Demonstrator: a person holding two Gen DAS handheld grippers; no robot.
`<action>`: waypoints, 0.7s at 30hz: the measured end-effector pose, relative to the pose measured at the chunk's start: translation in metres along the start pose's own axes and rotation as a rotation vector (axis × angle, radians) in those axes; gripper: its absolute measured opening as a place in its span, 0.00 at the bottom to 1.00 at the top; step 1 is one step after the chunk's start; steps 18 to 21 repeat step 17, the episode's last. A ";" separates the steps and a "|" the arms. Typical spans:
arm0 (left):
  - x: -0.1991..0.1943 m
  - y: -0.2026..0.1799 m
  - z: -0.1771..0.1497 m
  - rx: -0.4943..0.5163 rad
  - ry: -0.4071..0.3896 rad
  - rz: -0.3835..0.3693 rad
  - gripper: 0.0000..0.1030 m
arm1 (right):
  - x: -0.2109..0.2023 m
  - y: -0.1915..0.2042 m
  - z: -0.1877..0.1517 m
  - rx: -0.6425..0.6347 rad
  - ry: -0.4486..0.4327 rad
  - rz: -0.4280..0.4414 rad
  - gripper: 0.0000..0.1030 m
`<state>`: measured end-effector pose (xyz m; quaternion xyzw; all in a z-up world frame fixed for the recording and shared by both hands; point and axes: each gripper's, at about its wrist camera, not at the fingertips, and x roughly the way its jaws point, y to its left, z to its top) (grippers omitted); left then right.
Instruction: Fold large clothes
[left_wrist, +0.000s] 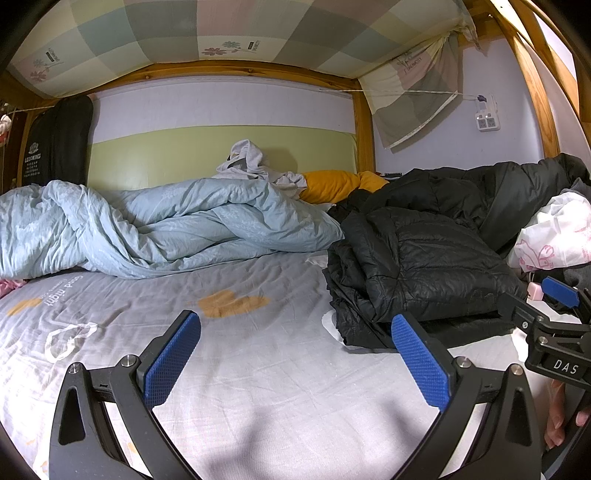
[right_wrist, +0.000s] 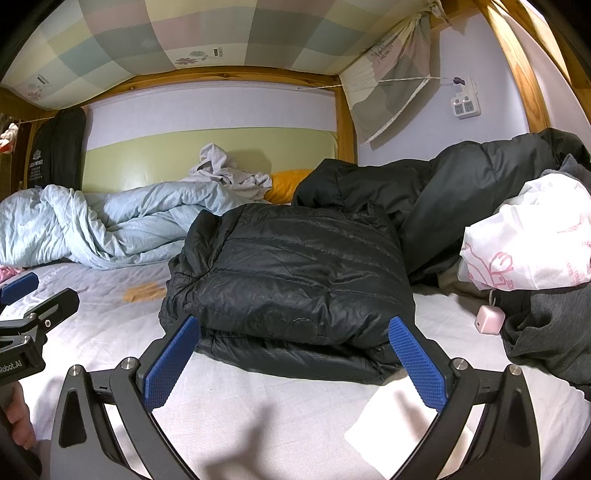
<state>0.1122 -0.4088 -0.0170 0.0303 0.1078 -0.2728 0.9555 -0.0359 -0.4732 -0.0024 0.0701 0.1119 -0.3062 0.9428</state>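
A black quilted down jacket (right_wrist: 291, 273) lies folded into a thick rectangle on the bed sheet (right_wrist: 258, 417); in the left wrist view the same jacket (left_wrist: 424, 273) sits to the right. My right gripper (right_wrist: 293, 332) is open, its blue pads just short of the jacket's near edge, nothing between them. My left gripper (left_wrist: 295, 328) is open over bare sheet, left of the jacket. The right gripper (left_wrist: 554, 306) shows at the left view's right edge; the left gripper (right_wrist: 22, 295) shows at the right view's left edge.
A crumpled light blue duvet (left_wrist: 155, 225) fills the back left. Behind the jacket lie a second dark coat (right_wrist: 461, 177), an orange pillow (left_wrist: 332, 184) and a grey garment (left_wrist: 251, 158). A white plastic bag (right_wrist: 532, 236), pink charger (right_wrist: 489, 319) and grey cloth (right_wrist: 554, 332) crowd the right.
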 end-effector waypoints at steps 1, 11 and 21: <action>0.000 0.000 0.000 0.000 0.000 0.000 1.00 | 0.000 0.000 0.000 0.001 0.000 0.000 1.00; 0.000 0.000 0.000 0.001 0.000 0.000 1.00 | 0.000 0.000 0.000 0.000 0.002 -0.001 1.00; -0.001 0.001 0.000 0.002 0.001 -0.001 1.00 | -0.001 0.002 -0.001 0.001 0.003 0.000 1.00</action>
